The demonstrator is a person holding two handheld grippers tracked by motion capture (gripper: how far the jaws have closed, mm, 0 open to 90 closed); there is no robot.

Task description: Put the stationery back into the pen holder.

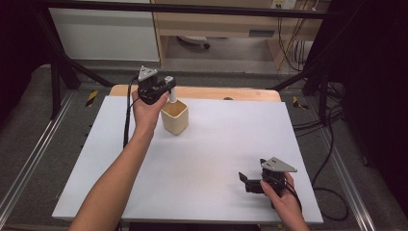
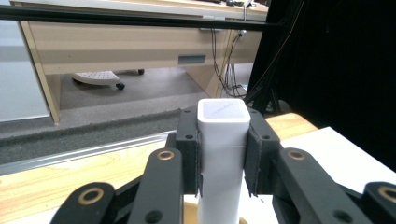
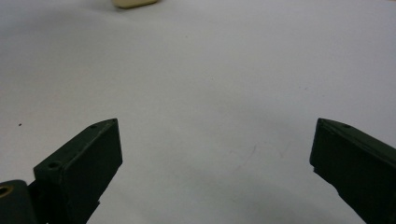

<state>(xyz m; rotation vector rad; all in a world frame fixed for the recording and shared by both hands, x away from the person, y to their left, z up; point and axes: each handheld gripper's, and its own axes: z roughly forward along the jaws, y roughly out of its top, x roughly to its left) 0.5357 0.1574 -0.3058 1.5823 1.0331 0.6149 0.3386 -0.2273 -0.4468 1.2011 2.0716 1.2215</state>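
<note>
Two grippers over the white surface (image 1: 207, 159), left gripper (image 1: 169, 92) with jaws pinching a white block (image 2: 222, 140) upright above the tan cup (image 1: 174, 117), right gripper (image 1: 246, 182) near the front edge, jaws spread wide, holding nothing

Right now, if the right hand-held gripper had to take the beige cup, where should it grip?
Probably across the beige cup just below its open rim, from the right side: the walls look flat, and the left hand-held gripper holds a white block above its mouth.
</note>
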